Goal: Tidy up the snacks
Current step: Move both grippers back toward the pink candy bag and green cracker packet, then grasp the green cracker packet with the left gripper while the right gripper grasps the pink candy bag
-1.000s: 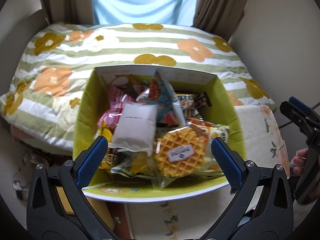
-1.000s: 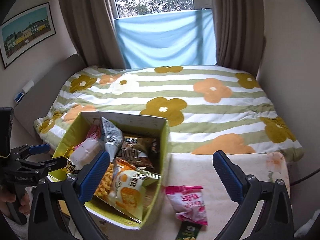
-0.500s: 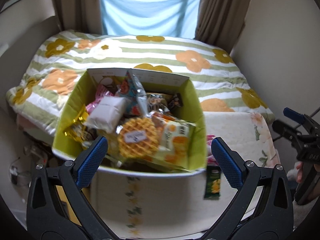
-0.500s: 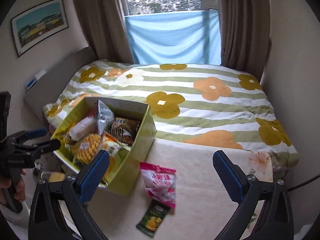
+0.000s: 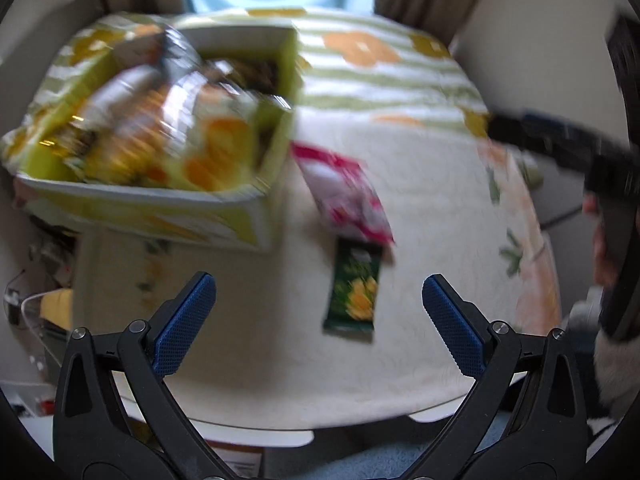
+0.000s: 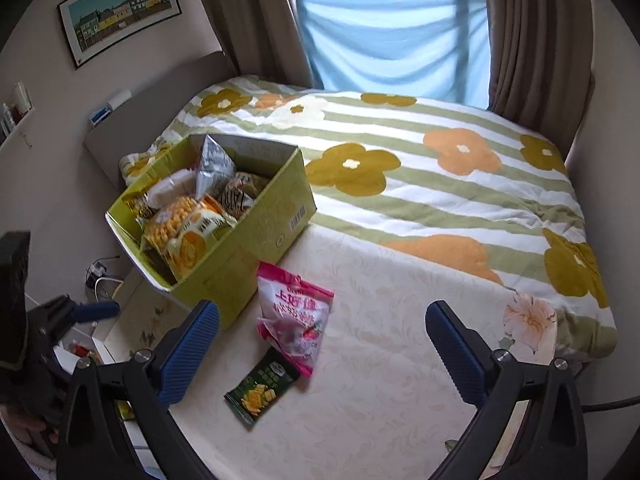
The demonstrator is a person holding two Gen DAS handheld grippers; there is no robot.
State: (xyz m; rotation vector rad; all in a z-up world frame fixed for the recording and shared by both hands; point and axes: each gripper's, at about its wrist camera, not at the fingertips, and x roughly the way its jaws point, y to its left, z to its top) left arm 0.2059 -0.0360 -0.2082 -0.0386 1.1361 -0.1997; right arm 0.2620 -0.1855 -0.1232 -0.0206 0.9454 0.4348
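The right gripper (image 6: 322, 334) is held with its blue-padded fingers spread wide and nothing is gripped between them. Just ahead of it, slightly toward its left finger, a pink snack bag (image 6: 294, 314) is seen lying flat on the cream floral tablecloth (image 6: 400, 380). A dark green snack packet (image 6: 260, 390) lies nearer still, touching the lower corner of the pink bag and set between the two fingers, closer to the left one. Farther ahead and to the left of this gripper, a yellow-green cardboard box (image 6: 256, 236) stands on the cloth, filled with assorted snack packs; its near corner is just beside the pink bag.

The left gripper (image 5: 316, 306) is likewise spread open and empty. Its view is blurred by motion. The green packet (image 5: 354, 294) is seen just ahead, between its fingers and nearer the right one, with the pink bag (image 5: 344, 192) beyond it. The box (image 5: 160, 204) lies ahead and to the left of this gripper, at the table's left edge. The right gripper (image 5: 560, 148) is seen far to the right as a dark, smeared shape.

In the right wrist view, the left gripper (image 6: 80, 312) appears low at the left, beside the table edge. A bed with a striped floral quilt (image 6: 440, 168) lies beyond the table.
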